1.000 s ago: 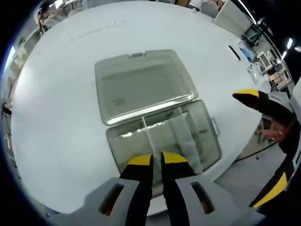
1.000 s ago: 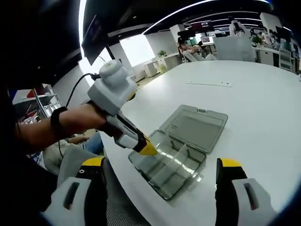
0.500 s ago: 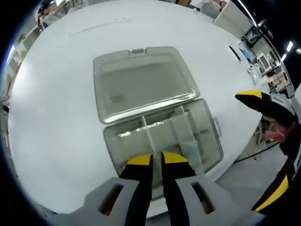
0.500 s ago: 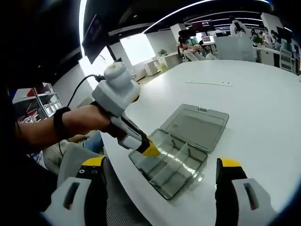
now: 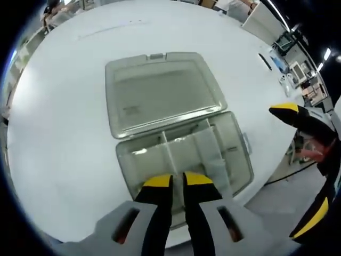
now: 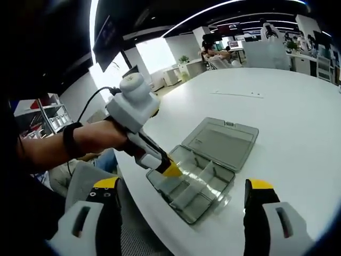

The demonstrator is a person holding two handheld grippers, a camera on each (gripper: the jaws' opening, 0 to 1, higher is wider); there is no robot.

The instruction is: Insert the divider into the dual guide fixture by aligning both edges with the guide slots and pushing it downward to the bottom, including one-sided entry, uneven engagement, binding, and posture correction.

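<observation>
A smoky clear plastic box (image 5: 234,160) lies on the white table with its lid (image 5: 160,90) folded flat open behind it. Inside, a thin clear divider (image 5: 168,152) runs from the hinge side to the near wall. My left gripper (image 5: 178,180) is shut on its near end at that wall. A wider clear partition (image 5: 209,152) stands to its right. In the right gripper view the left gripper (image 6: 171,170) meets the box (image 6: 205,200) at its near-left end, held by a hand (image 6: 101,140). My right gripper (image 6: 182,185) hangs open above the box, off to the side (image 5: 306,160).
The round white table (image 5: 69,133) has bare surface all around the box, and its edge runs close below the box. A pen (image 5: 265,60) lies near the far right edge. Desks, chairs and seated people are in the office beyond.
The left gripper and its hand have shifted slightly toward the box in the right gripper view. The box and the right gripper stay as they were.
</observation>
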